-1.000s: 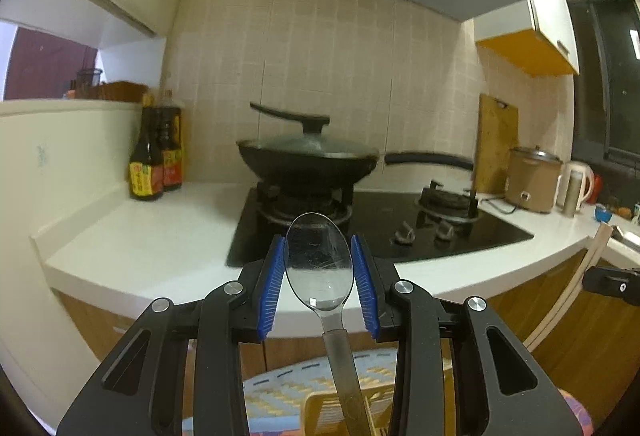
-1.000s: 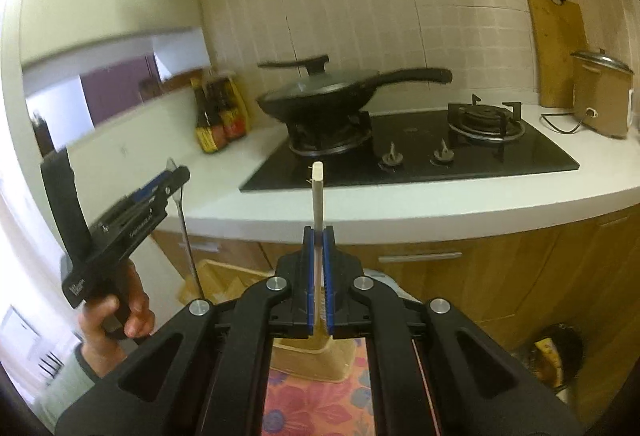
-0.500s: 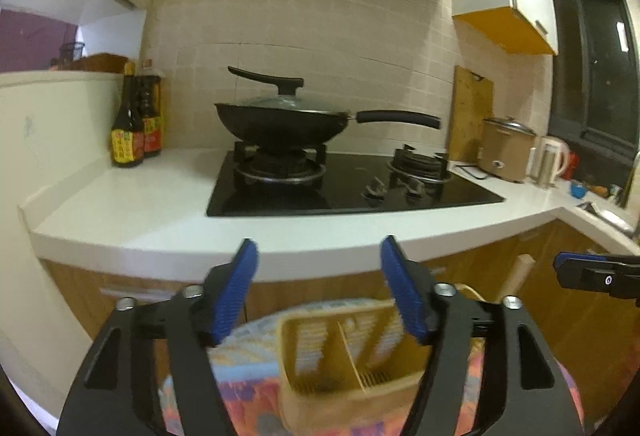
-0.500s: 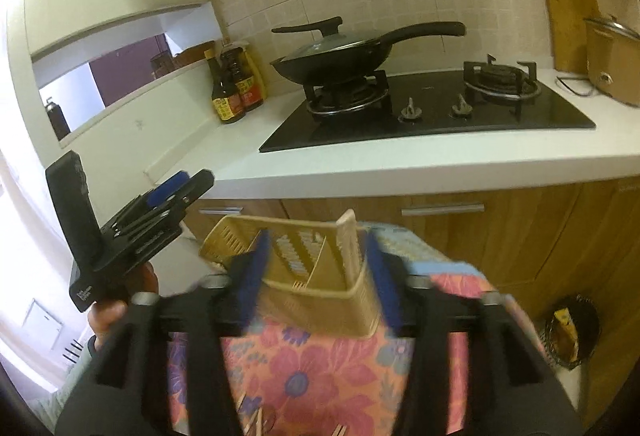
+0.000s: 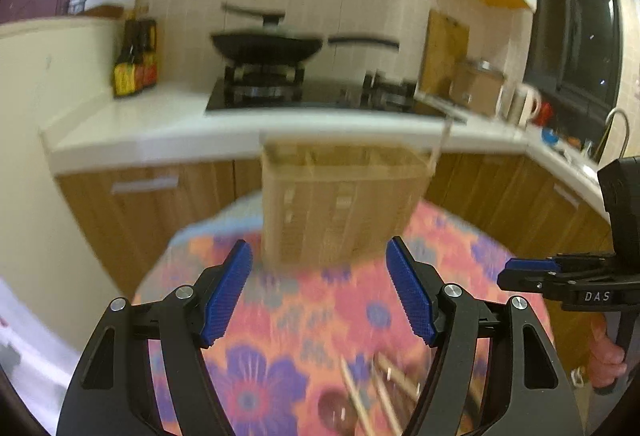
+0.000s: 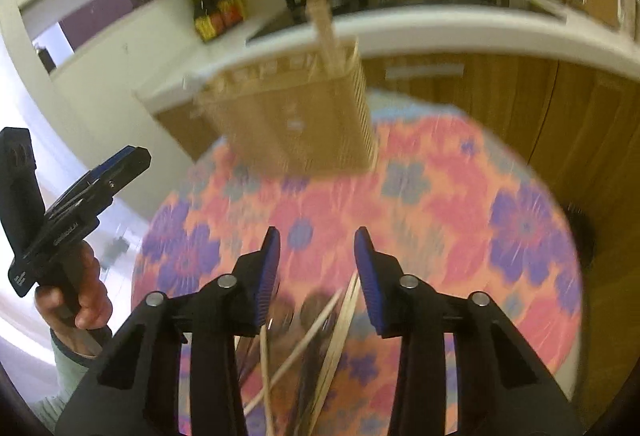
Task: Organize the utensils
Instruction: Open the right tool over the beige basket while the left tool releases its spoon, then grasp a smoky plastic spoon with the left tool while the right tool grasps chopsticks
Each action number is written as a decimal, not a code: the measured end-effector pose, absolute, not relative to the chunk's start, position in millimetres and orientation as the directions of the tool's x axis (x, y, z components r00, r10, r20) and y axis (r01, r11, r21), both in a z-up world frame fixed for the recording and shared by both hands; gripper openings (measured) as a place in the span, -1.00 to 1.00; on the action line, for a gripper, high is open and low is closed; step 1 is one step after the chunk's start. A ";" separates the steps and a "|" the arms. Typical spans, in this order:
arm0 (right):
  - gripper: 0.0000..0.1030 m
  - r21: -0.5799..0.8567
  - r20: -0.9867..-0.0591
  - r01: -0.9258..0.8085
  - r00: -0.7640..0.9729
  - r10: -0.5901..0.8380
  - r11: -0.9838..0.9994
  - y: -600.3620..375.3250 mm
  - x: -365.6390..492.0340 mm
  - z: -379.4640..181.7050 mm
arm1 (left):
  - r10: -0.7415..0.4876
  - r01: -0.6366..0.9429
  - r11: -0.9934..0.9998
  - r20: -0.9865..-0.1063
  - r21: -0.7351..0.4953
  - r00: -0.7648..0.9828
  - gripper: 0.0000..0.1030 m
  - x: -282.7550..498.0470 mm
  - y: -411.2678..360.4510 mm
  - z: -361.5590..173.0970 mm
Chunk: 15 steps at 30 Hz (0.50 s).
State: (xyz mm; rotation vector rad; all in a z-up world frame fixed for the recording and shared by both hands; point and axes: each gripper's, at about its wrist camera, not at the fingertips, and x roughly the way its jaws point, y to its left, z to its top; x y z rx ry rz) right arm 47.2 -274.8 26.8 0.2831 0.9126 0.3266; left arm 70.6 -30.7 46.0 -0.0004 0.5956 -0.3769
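The beige plastic utensil caddy (image 5: 344,204) stands upright on the round surface (image 5: 280,300), which is covered by a cloth printed with purple and pink flowers. The caddy is box-shaped, its walls pierced with slots and its inside split by dividers; both views are smeared by motion blur, so finer detail is lost. In the right wrist view a pale wooden stick (image 6: 325,32) rises out of the caddy's (image 6: 296,124) top, toward its right side.

The left gripper (image 5: 319,292) hangs in front of the caddy with its jaws spread wide and nothing between the ribbed blue pads (image 5: 228,292). The right gripper (image 6: 316,276) is also on the near side of the caddy, jaws released and empty.

On the cloth, nearer the cameras than the caddy, lies a loose cluster of thin, pale wooden chopsticks (image 6: 336,320) crossing one another, with a rounded, dark, glossy spoon bowl (image 6: 316,312) among them. The same cluster shows in the left wrist view as chopsticks (image 5: 384,392) beside a round brownish spoon bowl (image 5: 334,406).

Behind the caddy runs a white counter (image 5: 168,128) with wood-fronted cabinets, a black wok (image 5: 266,46) on the hob, and dark sauce bottles (image 5: 134,64).
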 end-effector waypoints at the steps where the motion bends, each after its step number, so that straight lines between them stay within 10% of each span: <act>1: -0.38 0.379 -0.733 -0.155 0.552 0.398 0.912 -270.6 42.6 18.7 | -0.340 0.341 0.933 -0.572 -0.111 0.746 0.31 66.2 -28.7 38.7; 15: -0.44 0.313 -0.830 -0.074 0.463 0.311 0.947 -255.2 15.0 -34.0 | -0.332 0.354 0.922 -0.789 -0.156 0.517 0.08 29.6 -22.3 -55.3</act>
